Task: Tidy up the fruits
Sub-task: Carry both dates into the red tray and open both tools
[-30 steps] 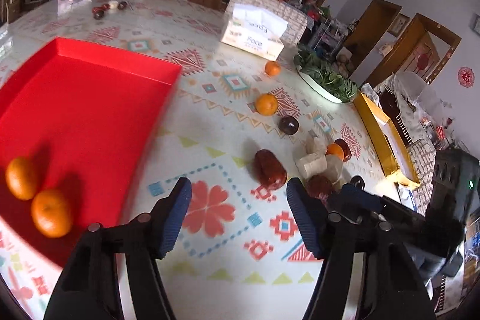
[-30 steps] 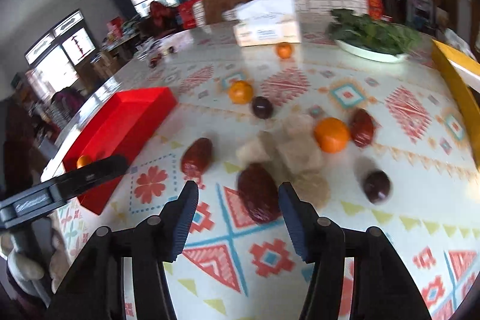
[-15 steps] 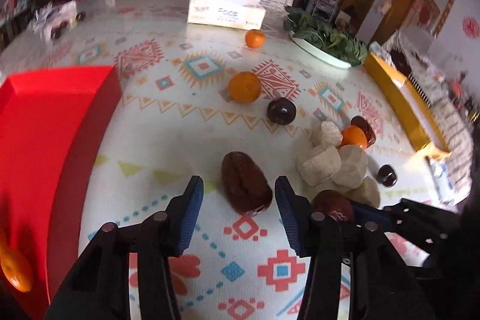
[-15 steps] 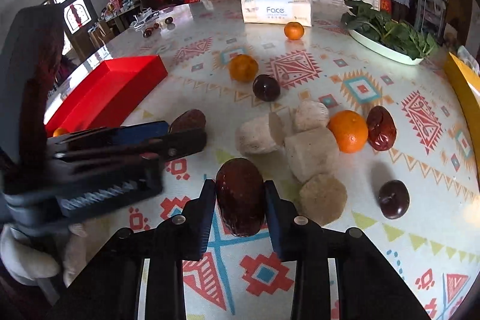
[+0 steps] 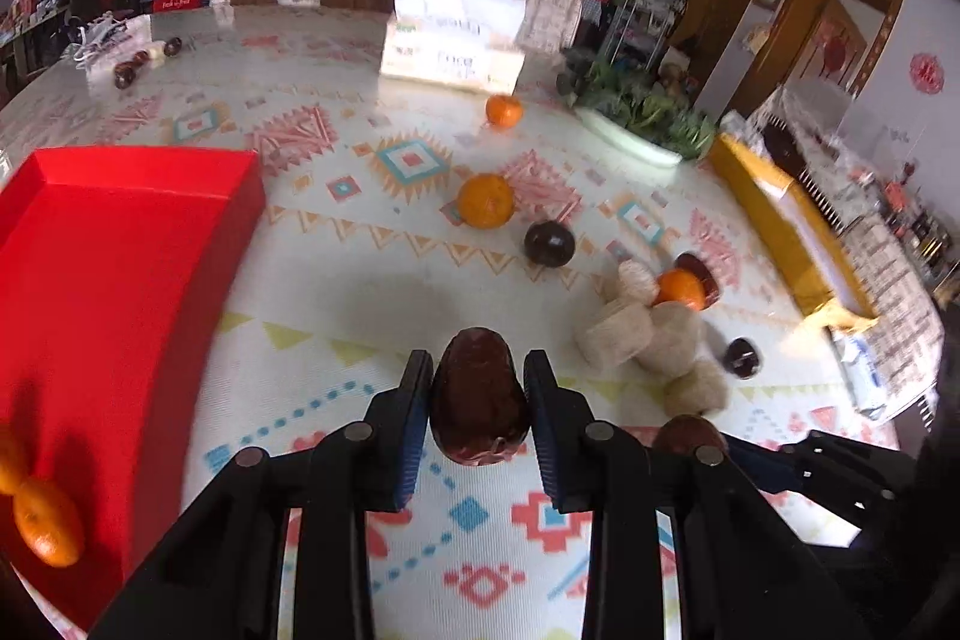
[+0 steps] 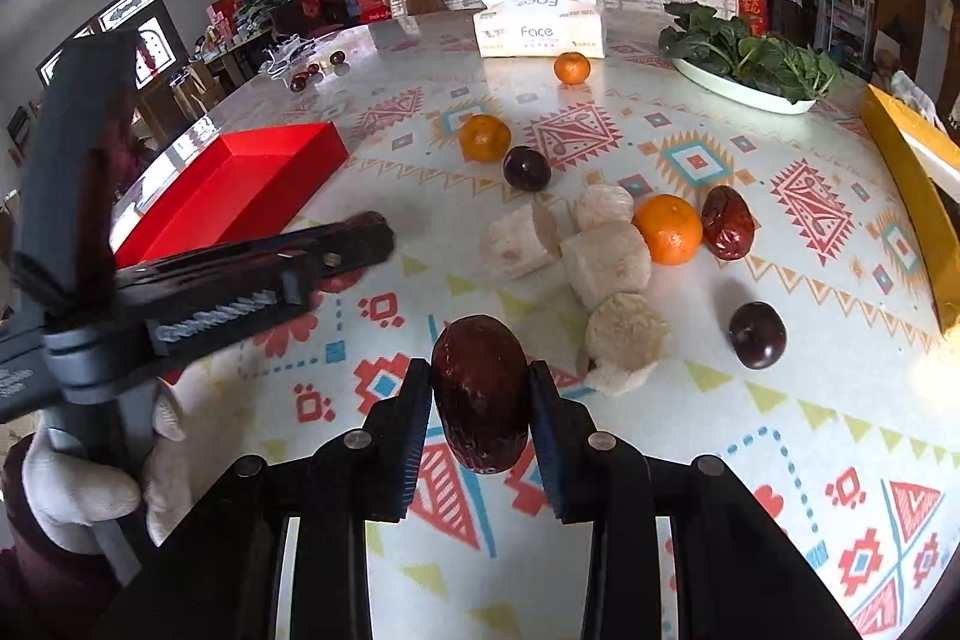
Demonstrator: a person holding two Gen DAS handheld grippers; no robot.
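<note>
My left gripper [image 5: 478, 388] is shut on a large dark red date [image 5: 479, 394] above the patterned table. My right gripper [image 6: 480, 394] is shut on another dark red date [image 6: 480, 391]. The right one shows at the lower right of the left wrist view [image 5: 690, 436]; the left one at the left of the right wrist view [image 6: 360, 238]. A red tray [image 5: 108, 256] lies left with mandarins [image 5: 45, 520] in it. Loose on the table are mandarins [image 6: 668, 227], dark plums [image 6: 757, 334], a red date [image 6: 727, 222] and pale yam chunks [image 6: 606, 262].
A yellow tray [image 6: 918, 196] runs along the right edge. A white plate of greens [image 6: 750, 58] and a tissue box [image 6: 540, 25] stand at the back. More small fruits [image 6: 312, 73] lie far left, by the table's edge.
Both grippers have closed on their dates: the left moved right from the red tray onto one date, the right came down and forward onto the other.
</note>
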